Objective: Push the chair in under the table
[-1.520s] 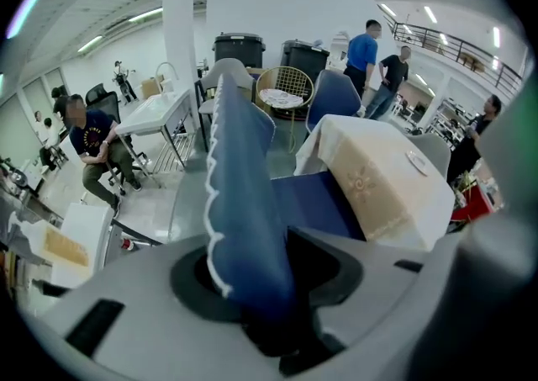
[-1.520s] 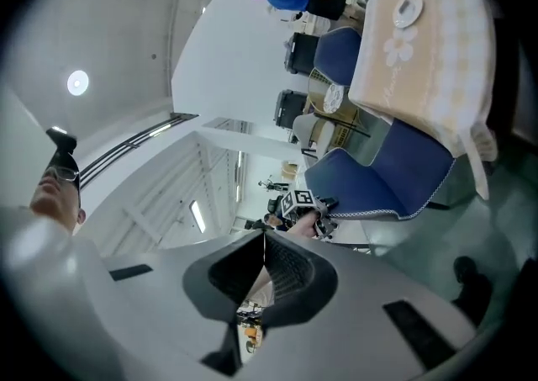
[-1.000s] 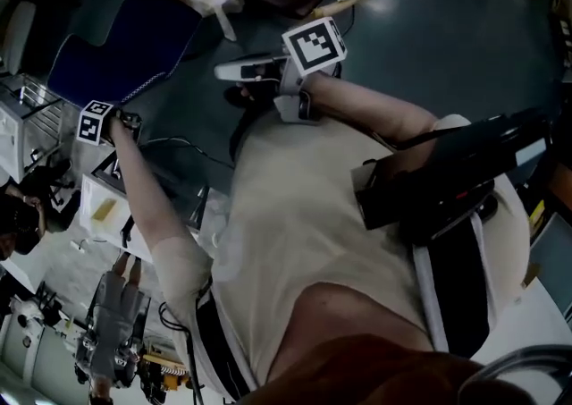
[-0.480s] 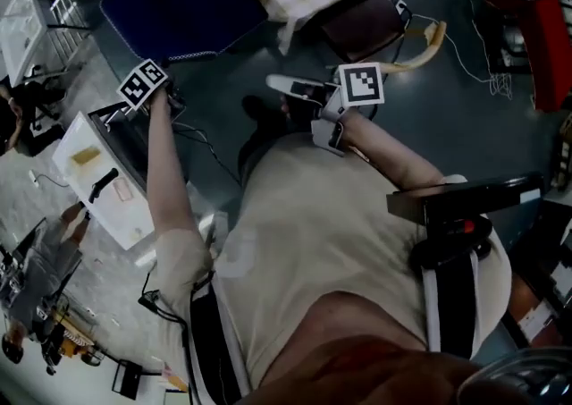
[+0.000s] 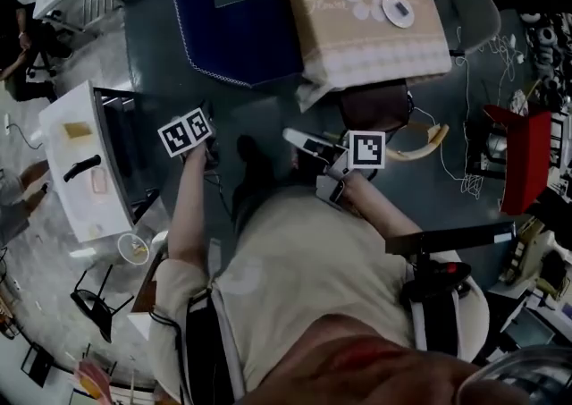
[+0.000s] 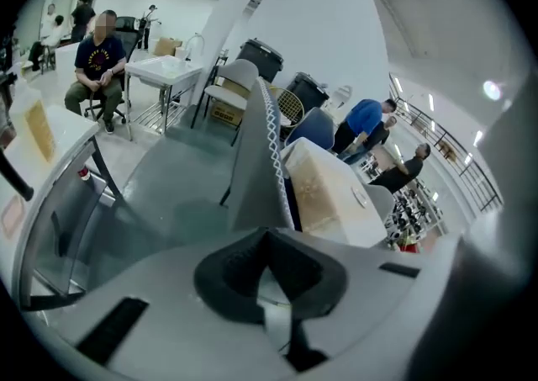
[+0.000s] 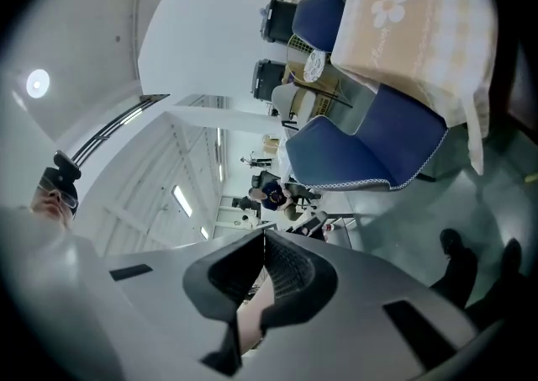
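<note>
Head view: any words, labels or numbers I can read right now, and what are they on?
"Flower": cursive print on the tablecloth, beside its flower motif. It is faint, so this is a likely reading only.
Left marker cube and right marker cube: black-and-white square patterns, no letters or digits.
Everything else is too small or blurred to read.

Your tablecloth (image 5: 357,41) is soft checked beige cloth. The blue chair (image 5: 241,37) looks fabric-covered, and the dark floor (image 5: 152,54) is smooth and glossy.

Brown chair (image 5: 372,109) partly hidden beneath table (image 5: 357,47)
</note>
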Tool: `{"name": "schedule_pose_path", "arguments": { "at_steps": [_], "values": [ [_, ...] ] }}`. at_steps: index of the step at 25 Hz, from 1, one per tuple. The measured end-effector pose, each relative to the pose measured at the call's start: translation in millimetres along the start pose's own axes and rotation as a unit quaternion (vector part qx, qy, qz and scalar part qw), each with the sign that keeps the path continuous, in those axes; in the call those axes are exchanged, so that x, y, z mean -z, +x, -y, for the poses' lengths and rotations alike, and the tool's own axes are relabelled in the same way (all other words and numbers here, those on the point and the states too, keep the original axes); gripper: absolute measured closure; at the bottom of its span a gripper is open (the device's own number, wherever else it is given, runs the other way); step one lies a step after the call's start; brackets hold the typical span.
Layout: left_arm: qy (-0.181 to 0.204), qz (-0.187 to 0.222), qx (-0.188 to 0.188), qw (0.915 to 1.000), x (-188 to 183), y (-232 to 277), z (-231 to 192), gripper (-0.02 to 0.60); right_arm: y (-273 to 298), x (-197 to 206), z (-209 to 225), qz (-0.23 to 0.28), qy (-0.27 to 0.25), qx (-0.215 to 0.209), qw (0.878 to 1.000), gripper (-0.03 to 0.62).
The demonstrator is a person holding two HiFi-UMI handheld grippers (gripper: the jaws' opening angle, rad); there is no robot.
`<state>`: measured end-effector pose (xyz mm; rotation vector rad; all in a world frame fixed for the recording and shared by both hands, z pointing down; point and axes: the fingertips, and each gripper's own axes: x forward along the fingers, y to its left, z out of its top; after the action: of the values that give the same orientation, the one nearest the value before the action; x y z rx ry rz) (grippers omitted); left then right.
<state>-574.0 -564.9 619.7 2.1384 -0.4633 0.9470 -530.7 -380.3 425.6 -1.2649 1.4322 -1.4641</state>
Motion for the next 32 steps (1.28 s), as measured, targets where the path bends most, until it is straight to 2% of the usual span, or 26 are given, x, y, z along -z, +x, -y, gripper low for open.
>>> {"name": "schedule_pose_path", "arguments": {
  "at_steps": [3,8,11,15,19,22,26,32],
  "values": [
    [0.001,0.0,0.02,0.9998,17.2,-15.1,20.0,0.572,-4.1,-4.0,-5.4,-0.006,-0.031,-0.007,0.999,0.582],
    [0.042,-0.001,0.056,0.9976,27.2,-29.1,82.4,0.572,-32.1,-15.1,-14.5,0.012,-0.069,-0.034,0.997,0.582],
    [0.069,0.021,0.067,0.9951,17.5,-39.7,128.0,0.572,-54.5,-18.8,-15.9,0.018,-0.07,-0.048,0.996,0.582],
    [0.097,0.059,0.075,0.9907,8.9,-58.5,184.0,0.572,-88.1,-29.9,-23.7,0.037,-0.104,-0.059,0.992,0.583],
    [0.14,0.082,0.088,0.9828,14.3,-71.8,237.3,0.572,-125.6,-35.4,-25.7,0.062,-0.111,-0.065,0.99,0.583],
    [0.17,0.085,0.114,0.9752,27.4,-78.1,277.3,0.574,-156.0,-38.4,-22.7,0.084,-0.114,-0.066,0.988,0.583],
    [0.202,0.088,0.143,0.9648,46.3,-84.6,325.4,0.574,-193.8,-37.7,-24.8,0.105,-0.114,-0.093,0.983,0.582],
    [0.253,0.101,0.144,0.9515,78.5,-102.1,369.7,0.574,-236.1,-25.1,-26.2,0.126,-0.089,-0.136,0.979,0.582]
  ]
}}
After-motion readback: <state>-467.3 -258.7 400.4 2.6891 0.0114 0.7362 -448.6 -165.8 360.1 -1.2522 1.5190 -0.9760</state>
